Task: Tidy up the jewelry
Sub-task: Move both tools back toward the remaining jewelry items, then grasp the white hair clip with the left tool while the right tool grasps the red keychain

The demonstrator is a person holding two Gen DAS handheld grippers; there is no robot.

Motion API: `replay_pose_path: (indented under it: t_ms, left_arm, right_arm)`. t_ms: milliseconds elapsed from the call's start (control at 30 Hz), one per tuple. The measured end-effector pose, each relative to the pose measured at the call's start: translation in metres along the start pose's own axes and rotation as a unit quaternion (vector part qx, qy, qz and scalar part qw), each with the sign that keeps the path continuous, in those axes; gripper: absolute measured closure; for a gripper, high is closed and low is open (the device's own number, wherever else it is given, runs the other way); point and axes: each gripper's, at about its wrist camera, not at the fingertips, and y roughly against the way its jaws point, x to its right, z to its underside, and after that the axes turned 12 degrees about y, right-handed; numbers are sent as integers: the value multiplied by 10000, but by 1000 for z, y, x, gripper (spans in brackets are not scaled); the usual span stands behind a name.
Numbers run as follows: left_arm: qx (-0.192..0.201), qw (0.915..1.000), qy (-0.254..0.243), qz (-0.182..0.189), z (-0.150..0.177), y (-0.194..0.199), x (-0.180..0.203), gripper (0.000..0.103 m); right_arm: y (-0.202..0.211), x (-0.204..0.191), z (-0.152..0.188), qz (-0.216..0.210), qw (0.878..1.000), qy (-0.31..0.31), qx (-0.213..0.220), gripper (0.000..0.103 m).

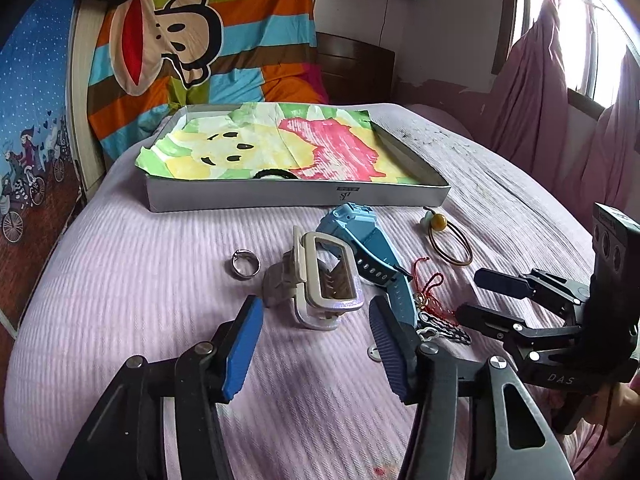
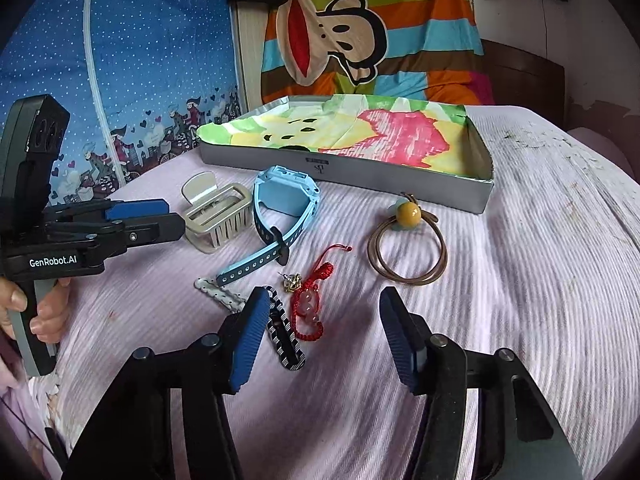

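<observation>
Nearest, the left gripper (image 1: 316,320) and right gripper (image 2: 324,312) are held spread and empty above the bedspread (image 2: 520,280). Beyond, hair claw (image 1: 320,284), blue watch (image 2: 286,200) and red bracelet (image 2: 308,308) are laid before the tray (image 1: 300,196).

A bedroom in a home. A bed (image 1: 160,264) with a lilac ribbed cover fills the view, with a striped cartoon-monkey quilt (image 1: 224,40) heaped at its dark wooden headboard (image 1: 356,64). Pink curtains (image 1: 536,92) hang by a bright window (image 1: 592,40).
</observation>
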Motion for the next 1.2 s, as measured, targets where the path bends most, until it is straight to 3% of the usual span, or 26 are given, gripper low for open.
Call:
replay_pose_path:
  t_ms: [300,500,800,1000,1200]
  left_arm:
    - [-237,9989,329,230,-8,-15,-4,71]
    - [-344,9990,223,176,-11,-20,2,75]
    - [-444,9979,436,205,-18,-30,-2,75]
    - [-557,9961,666,168,-25,-37,-8,89]
    - [-533,9963,661,161,-25,-38,-8,90]
  right_arm:
    - [-21,2,-8,-93,9999,-71,-100,74]
    - [-33,3,-13,-209,9997,-116,-111,89]
    - [-40,2,-11,-220,9994,-188,-203,92]
    - [-42,5,-10,-231,9991,-270,-222,92]
    - [-40,7,-10,-243,9990,-329,-173,97]
